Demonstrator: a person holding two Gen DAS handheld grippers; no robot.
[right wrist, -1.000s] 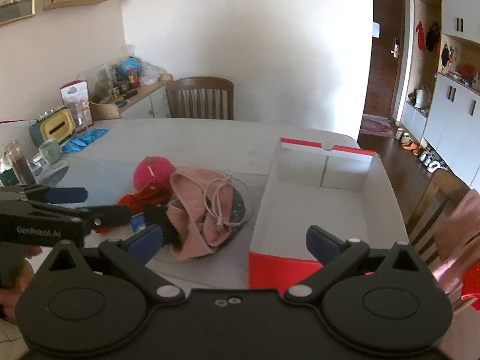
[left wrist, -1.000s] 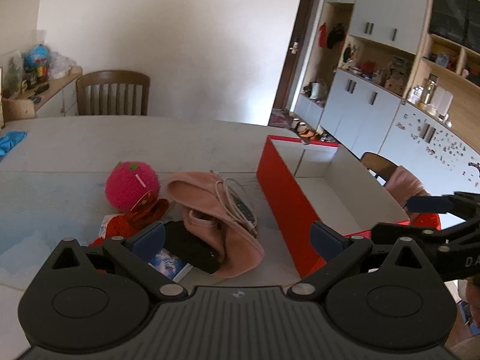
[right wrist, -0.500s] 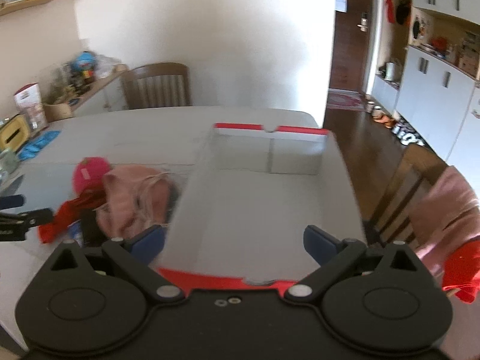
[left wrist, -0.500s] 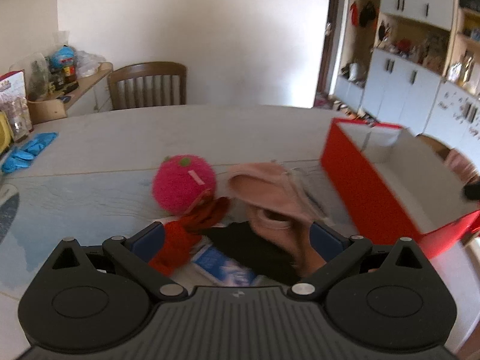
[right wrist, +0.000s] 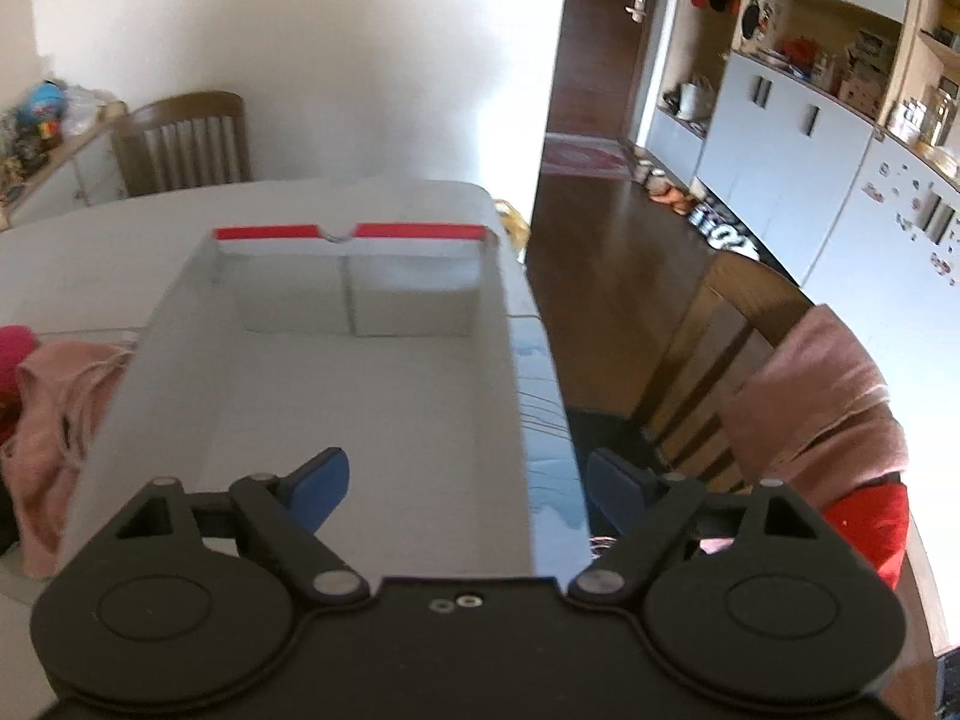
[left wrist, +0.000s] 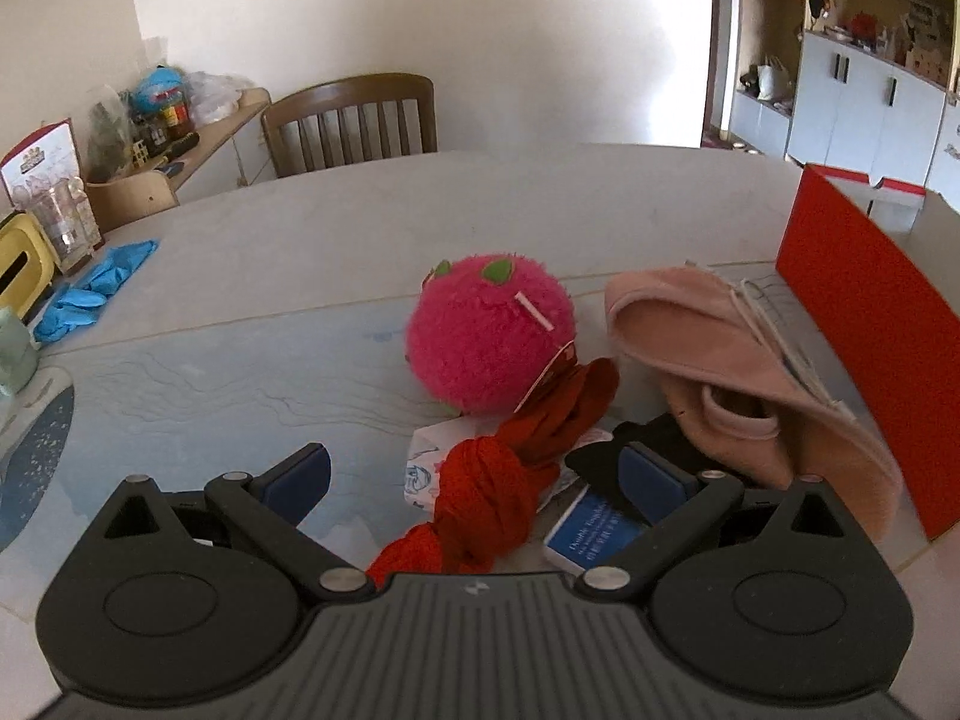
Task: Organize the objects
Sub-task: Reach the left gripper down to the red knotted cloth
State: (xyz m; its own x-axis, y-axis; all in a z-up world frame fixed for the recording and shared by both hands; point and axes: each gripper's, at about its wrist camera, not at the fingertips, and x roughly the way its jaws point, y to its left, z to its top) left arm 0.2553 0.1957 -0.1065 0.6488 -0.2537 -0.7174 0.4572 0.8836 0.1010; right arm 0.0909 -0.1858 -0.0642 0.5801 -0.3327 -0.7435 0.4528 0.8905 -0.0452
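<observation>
Item: your left gripper (left wrist: 474, 474), spread, is now nearing the red scarf (left wrist: 510, 474); your right gripper (right wrist: 465, 489), narrowing yet empty, is straddling the box (right wrist: 336, 372) wall, seemingly steadying it

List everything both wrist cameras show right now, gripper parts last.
plush ball: 1, pink, mid table
knotted cloth: 1, red, between left gripper's fingers, not pinched
pink garment: 1, beside box
black item: 1, under garment
blue card: 1, under cloth
box: 1, red outside, white inside, empty
gloves: blue, far left
chair: 1, brown, far side of table
left gripper: open
right gripper: open, jaws just closing, straddling box's right wall
</observation>
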